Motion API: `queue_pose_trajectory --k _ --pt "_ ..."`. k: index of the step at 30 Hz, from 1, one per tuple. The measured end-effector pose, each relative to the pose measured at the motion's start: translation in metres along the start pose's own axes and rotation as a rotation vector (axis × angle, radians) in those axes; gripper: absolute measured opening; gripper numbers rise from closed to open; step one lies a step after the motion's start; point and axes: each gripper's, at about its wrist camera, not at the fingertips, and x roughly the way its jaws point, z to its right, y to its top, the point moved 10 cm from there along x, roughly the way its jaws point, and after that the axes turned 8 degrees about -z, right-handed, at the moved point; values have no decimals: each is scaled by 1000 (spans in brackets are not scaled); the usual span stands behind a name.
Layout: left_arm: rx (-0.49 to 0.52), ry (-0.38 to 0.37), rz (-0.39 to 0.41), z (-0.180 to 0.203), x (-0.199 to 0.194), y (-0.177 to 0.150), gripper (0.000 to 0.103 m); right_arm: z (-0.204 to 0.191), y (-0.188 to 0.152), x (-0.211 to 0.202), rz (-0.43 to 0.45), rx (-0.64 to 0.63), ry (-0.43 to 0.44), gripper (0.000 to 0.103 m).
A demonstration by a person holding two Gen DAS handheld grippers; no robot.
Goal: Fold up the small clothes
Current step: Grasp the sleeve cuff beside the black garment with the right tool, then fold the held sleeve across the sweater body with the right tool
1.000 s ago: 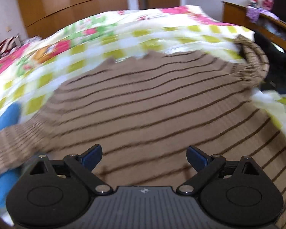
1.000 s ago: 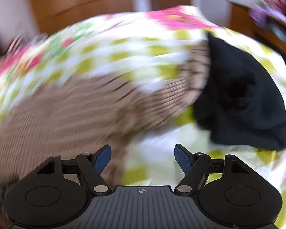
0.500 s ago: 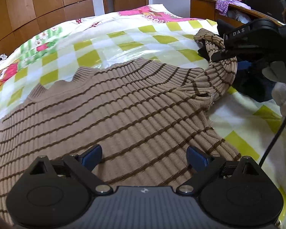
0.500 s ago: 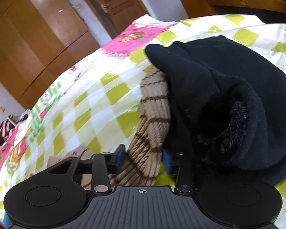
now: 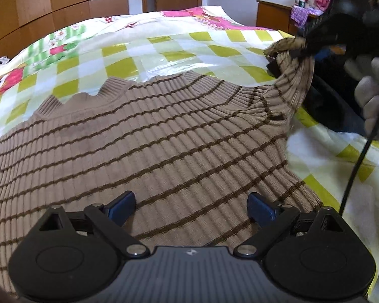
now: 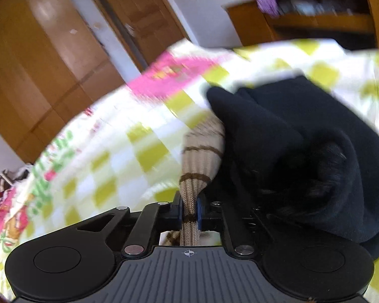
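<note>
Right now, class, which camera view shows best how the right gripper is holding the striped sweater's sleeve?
The right wrist view: the right gripper has its blue pads shut on the striped sleeve, pinched flat between them. The left wrist view shows only the sleeve lifted off the sweater's body, with the grip itself small and dark.

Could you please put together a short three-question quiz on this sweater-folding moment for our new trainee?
1. True or false: the right tool is shut on a sleeve of the striped sweater.
2. Multiple choice: what lies right beside the pinched sleeve? A) a black garment B) a red towel C) a white pillow
3. Fill in: the left tool hovers over the sweater body with its jaws ____.

Key: 1 true; 2 A; 3 open. The sweater lies on a checkered bedspread.
</note>
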Motion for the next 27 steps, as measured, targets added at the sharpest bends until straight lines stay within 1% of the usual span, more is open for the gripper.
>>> queue_pose_trajectory --k 1,3,4,6,7,8,9,11,12,13,14,15,17,18,19,20,22,23,24,26,27 --pt "-10 -1 3 -4 -3 -1 103 -13 4 -8 31 -47 14 10" --pt "-36 4 10 -15 -10 -6 103 -52 2 -21 63 -154 88 10" --pt "-51 10 10 -21 -13 -9 103 -72 -3 -26 65 -204 134 9" --pt "-87 25 10 -38 -22 -18 103 -123 -28 -37 71 -386 230 9" --pt "-103 33 8 -46 -27 -24 103 -147 -49 -42 67 -513 272 9" --pt "-119 42 1 -55 -30 -31 103 -171 -77 -44 33 -663 323 8" --pt "-136 52 -10 -64 -34 -39 103 -188 -110 -45 1 -813 356 8" --pt "-168 57 -30 -79 -39 -55 103 -201 -169 -39 -54 -1089 342 9" --pt "-182 60 -35 -85 -41 -61 103 -201 -190 -37 -75 -1168 335 9" --pt "-190 60 -34 -89 -44 -66 103 -199 -206 -34 -106 -1220 331 9" --pt "-194 61 -31 -91 -47 -70 103 -196 -217 -33 -130 -1234 324 10" --pt "-196 64 -26 -93 -49 -72 103 -193 -219 -33 -148 -1222 312 11" --pt "-200 52 -19 -94 -52 -74 103 -185 -214 -30 -202 -1161 291 14" --pt "-201 46 -14 -94 -52 -73 103 -182 -208 -27 -225 -1118 286 17" --pt "-200 42 -8 -94 -53 -72 103 -177 -201 -27 -256 -1064 287 22" --pt "-200 40 -3 -93 -53 -71 103 -172 -194 -26 -293 -988 303 27" --pt "-199 36 5 -93 -54 -70 103 -163 -183 -27 -372 -844 340 34" --pt "-201 34 7 -93 -54 -70 103 -160 -178 -29 -396 -794 361 35" --pt "-203 32 7 -93 -53 -69 103 -159 -172 -32 -388 -766 371 36" --pt "-214 25 6 -94 -51 -69 103 -161 -159 -36 -371 -718 374 46" --pt "-220 24 6 -94 -50 -69 103 -163 -153 -35 -374 -690 385 48"
